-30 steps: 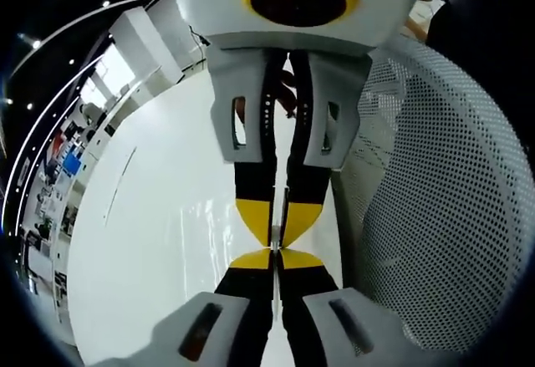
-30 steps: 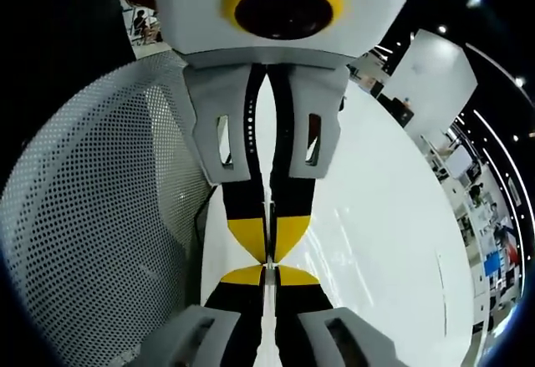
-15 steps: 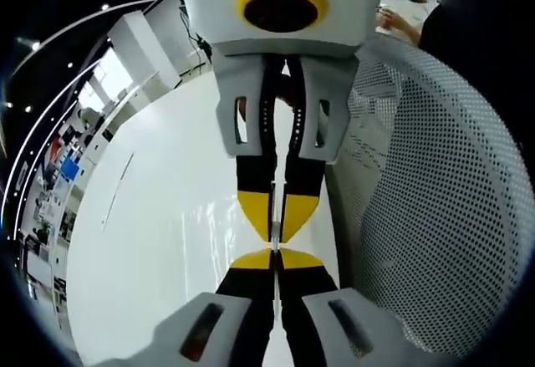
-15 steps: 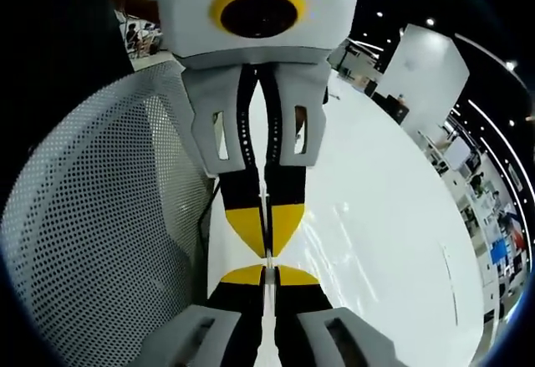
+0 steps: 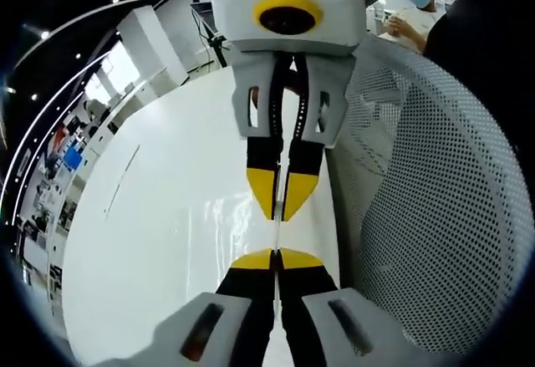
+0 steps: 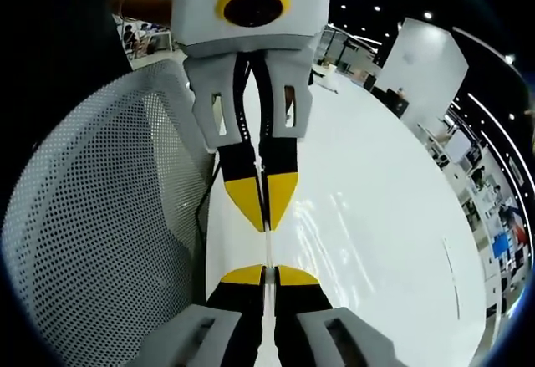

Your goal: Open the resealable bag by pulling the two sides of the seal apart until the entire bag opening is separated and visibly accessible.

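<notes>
Left tool [image 5: 276, 257], right tool [image 6: 269, 273] pinch bag [image 5: 277, 231]; clear film hard to see

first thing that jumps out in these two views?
The two grippers face each other tip to tip: the left gripper and right gripper each pinch a side of the clear resealable bag stretched between them. Beside them curves a white perforated mesh basket, over a glossy white table.

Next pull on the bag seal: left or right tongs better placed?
Even, so both. Left tongs and right tongs are each shut on a lip of the clear bag, tips facing across a short gap, mesh panel beside both. Pull them apart together.
</notes>
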The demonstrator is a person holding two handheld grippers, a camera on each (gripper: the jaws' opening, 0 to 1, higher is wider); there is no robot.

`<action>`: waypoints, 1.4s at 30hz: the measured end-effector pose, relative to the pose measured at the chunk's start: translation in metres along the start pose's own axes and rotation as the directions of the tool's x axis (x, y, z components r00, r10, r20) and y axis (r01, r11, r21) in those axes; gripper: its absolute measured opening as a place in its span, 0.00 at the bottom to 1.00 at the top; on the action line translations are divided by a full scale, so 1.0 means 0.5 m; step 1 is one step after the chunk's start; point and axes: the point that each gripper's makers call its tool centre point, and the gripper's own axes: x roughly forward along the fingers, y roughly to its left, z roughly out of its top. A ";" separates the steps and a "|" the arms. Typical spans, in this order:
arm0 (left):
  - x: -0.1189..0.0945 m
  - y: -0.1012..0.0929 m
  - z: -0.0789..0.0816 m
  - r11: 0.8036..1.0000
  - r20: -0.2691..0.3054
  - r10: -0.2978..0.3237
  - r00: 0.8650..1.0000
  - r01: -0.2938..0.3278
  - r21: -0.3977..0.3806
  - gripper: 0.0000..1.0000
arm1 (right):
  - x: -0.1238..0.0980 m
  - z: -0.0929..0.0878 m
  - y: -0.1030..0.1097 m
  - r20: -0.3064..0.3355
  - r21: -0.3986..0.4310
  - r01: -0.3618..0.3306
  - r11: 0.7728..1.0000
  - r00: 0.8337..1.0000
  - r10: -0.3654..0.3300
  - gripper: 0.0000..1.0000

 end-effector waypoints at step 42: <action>-0.009 0.012 -0.023 0.999 -0.019 0.021 1.000 -0.021 -0.025 0.00 | -0.036 -0.100 0.006 -0.079 0.129 0.011 0.992 0.997 -0.001 0.02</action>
